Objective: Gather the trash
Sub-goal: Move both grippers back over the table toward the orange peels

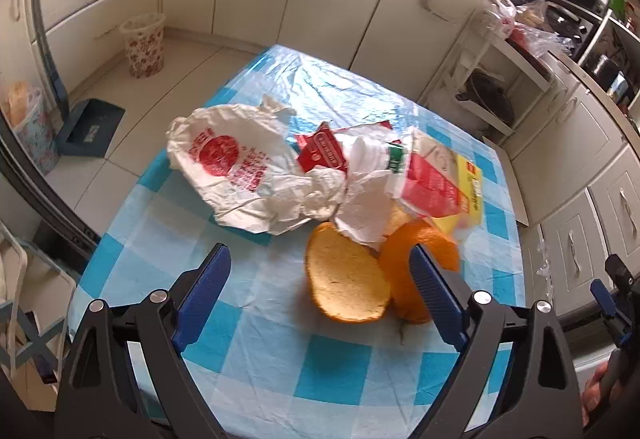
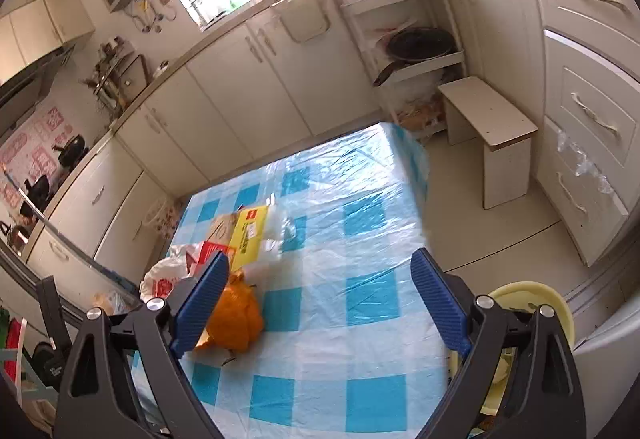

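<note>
A pile of trash lies on the blue checked table [image 1: 280,379]. It holds a crumpled white plastic bag with red print [image 1: 240,171], a red and white carton [image 1: 432,175] on a yellow packet [image 1: 474,191], crumpled white paper [image 1: 360,199] and two orange peel halves [image 1: 348,279]. My left gripper [image 1: 320,299] is open and empty, low over the table just before the peel. My right gripper [image 2: 320,303] is open and empty above the table; the peel [image 2: 236,319] sits by its left finger and the carton pile [image 2: 240,231] lies beyond.
A flowered waste basket [image 1: 144,43] stands on the floor by the cabinets. A blue dustpan [image 1: 92,127] lies near it. A white stool [image 2: 488,135] stands right of the table. A yellow bin [image 2: 532,303] sits below the right gripper's right finger.
</note>
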The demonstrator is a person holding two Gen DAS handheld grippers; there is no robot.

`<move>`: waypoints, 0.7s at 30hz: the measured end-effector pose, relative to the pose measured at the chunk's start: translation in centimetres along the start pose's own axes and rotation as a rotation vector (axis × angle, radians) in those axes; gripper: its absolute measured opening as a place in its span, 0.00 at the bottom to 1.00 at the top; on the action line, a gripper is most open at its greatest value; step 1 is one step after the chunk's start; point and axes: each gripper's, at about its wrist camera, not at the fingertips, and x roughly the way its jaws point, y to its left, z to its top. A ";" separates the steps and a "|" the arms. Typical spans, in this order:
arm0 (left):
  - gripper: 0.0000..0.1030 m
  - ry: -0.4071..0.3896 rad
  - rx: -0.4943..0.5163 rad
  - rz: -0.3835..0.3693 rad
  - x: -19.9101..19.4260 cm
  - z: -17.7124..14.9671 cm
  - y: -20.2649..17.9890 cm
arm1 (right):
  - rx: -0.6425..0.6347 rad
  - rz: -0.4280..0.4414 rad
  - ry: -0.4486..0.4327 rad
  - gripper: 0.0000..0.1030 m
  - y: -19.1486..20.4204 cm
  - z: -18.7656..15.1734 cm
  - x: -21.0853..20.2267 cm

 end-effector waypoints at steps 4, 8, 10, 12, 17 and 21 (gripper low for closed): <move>0.84 0.067 -0.034 -0.055 1.2 0.1 1.7 | -0.087 0.029 0.089 0.86 3.5 -1.4 2.9; 0.82 0.114 -0.049 -0.065 2.9 -0.4 1.8 | -0.169 0.053 0.165 0.86 6.4 -2.9 5.3; 0.80 0.149 -0.057 -0.088 3.8 -0.6 1.9 | -0.202 0.055 0.193 0.86 7.5 -3.7 6.3; 0.80 0.151 -0.044 -0.072 4.3 -0.8 1.6 | -0.230 0.047 0.218 0.86 8.2 -4.4 7.2; 0.72 0.165 -0.034 -0.057 5.6 -0.8 1.0 | -0.254 0.038 0.263 0.86 8.8 -5.2 8.7; 0.56 0.176 -0.004 -0.046 6.6 -0.9 0.3 | -0.258 0.039 0.270 0.86 8.7 -5.1 9.1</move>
